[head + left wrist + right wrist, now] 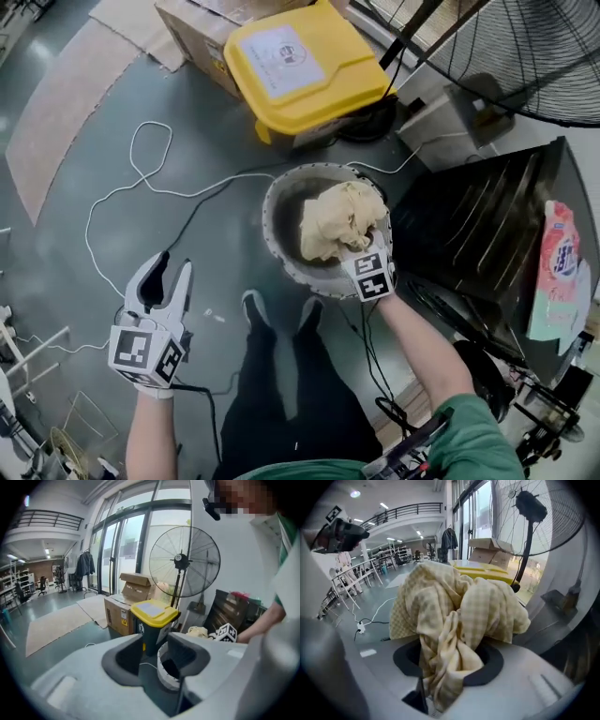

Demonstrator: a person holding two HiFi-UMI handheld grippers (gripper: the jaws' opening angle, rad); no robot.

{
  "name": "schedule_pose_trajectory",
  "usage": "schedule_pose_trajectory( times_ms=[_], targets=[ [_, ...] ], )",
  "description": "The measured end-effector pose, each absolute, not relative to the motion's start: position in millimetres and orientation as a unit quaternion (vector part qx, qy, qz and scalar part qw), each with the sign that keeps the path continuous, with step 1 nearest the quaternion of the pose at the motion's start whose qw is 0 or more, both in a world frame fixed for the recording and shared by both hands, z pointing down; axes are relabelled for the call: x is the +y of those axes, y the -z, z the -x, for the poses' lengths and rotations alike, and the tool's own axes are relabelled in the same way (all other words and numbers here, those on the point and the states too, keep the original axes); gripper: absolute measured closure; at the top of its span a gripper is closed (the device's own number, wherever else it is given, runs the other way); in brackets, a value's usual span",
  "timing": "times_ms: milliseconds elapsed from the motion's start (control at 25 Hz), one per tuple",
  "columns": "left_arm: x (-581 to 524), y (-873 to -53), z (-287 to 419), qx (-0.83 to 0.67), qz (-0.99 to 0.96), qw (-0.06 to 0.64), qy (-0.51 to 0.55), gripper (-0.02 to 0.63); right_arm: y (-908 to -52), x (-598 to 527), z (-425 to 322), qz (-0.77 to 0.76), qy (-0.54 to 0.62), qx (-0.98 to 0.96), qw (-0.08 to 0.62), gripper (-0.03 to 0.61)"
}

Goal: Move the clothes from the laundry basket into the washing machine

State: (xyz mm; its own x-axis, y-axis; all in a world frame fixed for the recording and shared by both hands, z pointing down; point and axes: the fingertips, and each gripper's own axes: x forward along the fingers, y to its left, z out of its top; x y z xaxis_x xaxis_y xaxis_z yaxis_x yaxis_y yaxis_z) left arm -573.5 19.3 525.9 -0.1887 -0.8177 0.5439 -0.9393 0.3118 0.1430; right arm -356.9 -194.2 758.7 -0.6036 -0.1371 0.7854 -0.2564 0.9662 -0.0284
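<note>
A crumpled pale-yellow checked cloth (339, 217) hangs over the round grey laundry basket (277, 239), and my right gripper (362, 247) is shut on it. In the right gripper view the cloth (459, 606) bulges out between the jaws and hides most of the scene beyond. My left gripper (169, 272) is at the lower left, well left of the basket, open with nothing between its fingers. The left gripper view looks past the open left gripper (152, 656) to the basket's white rim (162, 677). The inside of the basket is mostly hidden by the cloth.
A yellow-lidded bin (305, 61) and a cardboard box (192, 33) stand beyond the basket. A standing fan (534, 56) is at the far right. A black appliance (478, 234) with a pink detergent bag (561, 272) stands right of the basket. White cable (122, 187) loops over the floor.
</note>
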Motion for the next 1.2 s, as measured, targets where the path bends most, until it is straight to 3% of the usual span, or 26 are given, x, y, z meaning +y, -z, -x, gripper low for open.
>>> schedule_pose_trajectory(
  times_ms=[320,640,1200],
  targets=[
    [2.1,-417.8,553.2,-0.781,-0.575,0.227,-0.093,0.453,-587.5,-199.9,324.0,-0.147,-0.078,-0.921,0.352,0.405],
    [13.1,-332.6,513.3,-0.792,-0.566,0.211,-0.086,0.457,-469.5,-180.5,279.2,-0.181,-0.102,-0.931,0.301,0.405],
    [22.3,-263.1,471.9,-0.81,-0.558,0.165,-0.072,0.457,-354.7,-170.4,265.5,-0.192,-0.102,-0.954,0.205,0.405]
  ],
)
